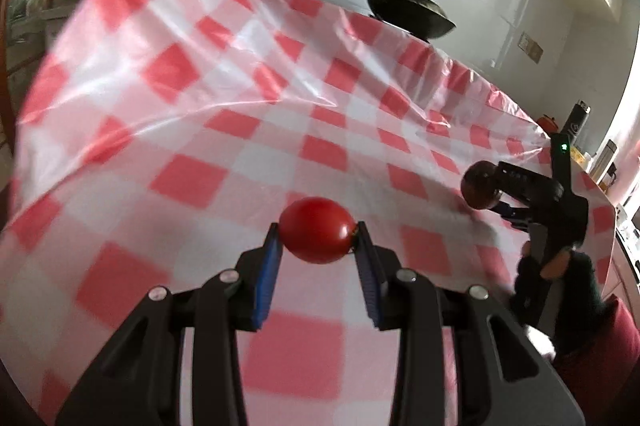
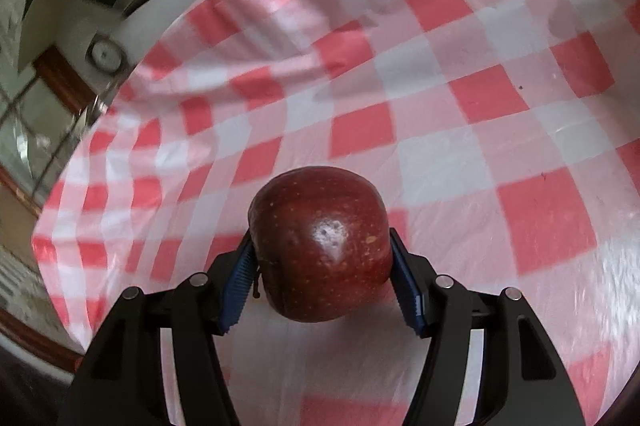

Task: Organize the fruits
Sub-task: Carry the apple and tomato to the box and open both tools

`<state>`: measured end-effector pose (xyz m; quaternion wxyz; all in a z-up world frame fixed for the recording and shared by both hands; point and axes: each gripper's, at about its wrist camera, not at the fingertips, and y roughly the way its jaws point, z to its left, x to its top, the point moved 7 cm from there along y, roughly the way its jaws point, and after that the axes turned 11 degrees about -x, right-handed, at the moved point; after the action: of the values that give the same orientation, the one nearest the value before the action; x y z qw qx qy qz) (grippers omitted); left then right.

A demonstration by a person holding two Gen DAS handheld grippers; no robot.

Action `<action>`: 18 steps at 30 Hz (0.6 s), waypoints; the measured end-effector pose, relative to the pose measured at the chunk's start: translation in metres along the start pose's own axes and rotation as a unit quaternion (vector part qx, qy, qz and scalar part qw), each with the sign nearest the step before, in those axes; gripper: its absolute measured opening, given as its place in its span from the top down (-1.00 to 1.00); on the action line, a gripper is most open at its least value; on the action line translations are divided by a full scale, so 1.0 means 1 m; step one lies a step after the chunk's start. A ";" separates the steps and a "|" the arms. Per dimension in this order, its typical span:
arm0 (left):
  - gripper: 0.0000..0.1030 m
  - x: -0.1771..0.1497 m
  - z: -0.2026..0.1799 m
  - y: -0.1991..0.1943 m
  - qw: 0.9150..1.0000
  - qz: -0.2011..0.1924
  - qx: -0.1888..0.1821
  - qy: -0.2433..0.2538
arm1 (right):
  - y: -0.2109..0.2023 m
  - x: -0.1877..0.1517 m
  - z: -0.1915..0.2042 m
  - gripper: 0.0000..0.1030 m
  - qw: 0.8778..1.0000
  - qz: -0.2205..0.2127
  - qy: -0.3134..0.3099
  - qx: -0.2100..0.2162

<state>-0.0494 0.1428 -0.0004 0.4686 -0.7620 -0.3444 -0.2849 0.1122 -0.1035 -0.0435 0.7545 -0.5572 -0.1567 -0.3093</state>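
red check cloth covers the table, and you have a fruit in each hand above it. your left tongs are narrowed onto a tomato, pinched end to end between the blue pads, so the round skin has two flat faces to sit against and shouldn't roll out. your right tongs stand wider, clamped on the sides of a dark red apple whose stem points to the left pad; the grip sits deep, which suits the heavier fruit. from the left camera you can see the right tongs off to the right with the apple, well apart from the tomato. both fruits seem lifted off the cloth, though the blur makes that hard to confirm. no bowl or tray shows, so where they belong can't be told.
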 end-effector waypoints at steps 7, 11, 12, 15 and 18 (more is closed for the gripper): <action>0.29 -0.010 0.032 -0.057 0.999 -0.029 0.023 -0.010 | -0.033 -0.061 0.071 -0.19 0.996 0.029 -0.056 0.066; 0.29 -0.012 0.045 -0.079 0.999 -0.042 0.031 -0.013 | -0.055 -0.098 0.116 -0.19 0.989 0.037 -0.107 0.095; 0.29 -0.013 0.049 -0.084 0.998 -0.045 0.032 -0.013 | -0.061 -0.110 0.130 -0.19 0.986 0.041 -0.123 0.105; 0.29 -0.016 0.059 -0.100 0.998 -0.054 0.034 -0.018 | -0.073 -0.138 0.157 -0.19 0.979 0.054 -0.153 0.124; 0.29 -0.021 0.068 -0.118 0.997 -0.062 0.040 -0.020 | -0.082 -0.163 0.181 -0.19 0.972 0.062 -0.187 0.131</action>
<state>-0.1477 0.2371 0.0177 0.4729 -0.7253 -0.4117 -0.2843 -0.0445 0.0989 -0.0176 0.7960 -0.5098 -0.2996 -0.1290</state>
